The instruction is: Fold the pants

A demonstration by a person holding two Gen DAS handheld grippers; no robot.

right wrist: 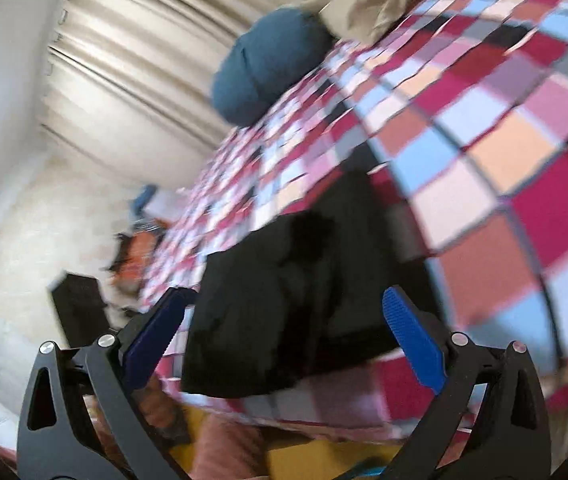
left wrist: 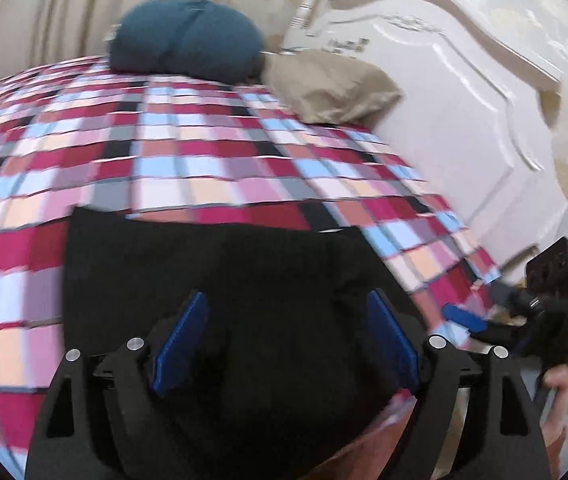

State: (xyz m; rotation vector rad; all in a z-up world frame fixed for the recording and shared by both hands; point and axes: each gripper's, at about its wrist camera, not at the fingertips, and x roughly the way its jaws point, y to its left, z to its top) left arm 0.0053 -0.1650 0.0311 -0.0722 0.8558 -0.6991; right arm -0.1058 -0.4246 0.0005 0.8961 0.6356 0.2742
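Observation:
The black pants lie folded into a compact bundle on the checked bedspread, near the bed's edge. My left gripper is open, its blue pads apart over the near end of the pants, holding nothing. My right gripper is open too, its jaws wide over the pants, not gripping them. The right gripper also shows in the left wrist view at the bed's right edge, with a blue pad showing. Both views are motion-blurred.
A dark blue pillow and a beige pillow lie at the head of the bed by the white headboard. Curtains hang behind. Clutter and a dark box sit on the floor beside the bed.

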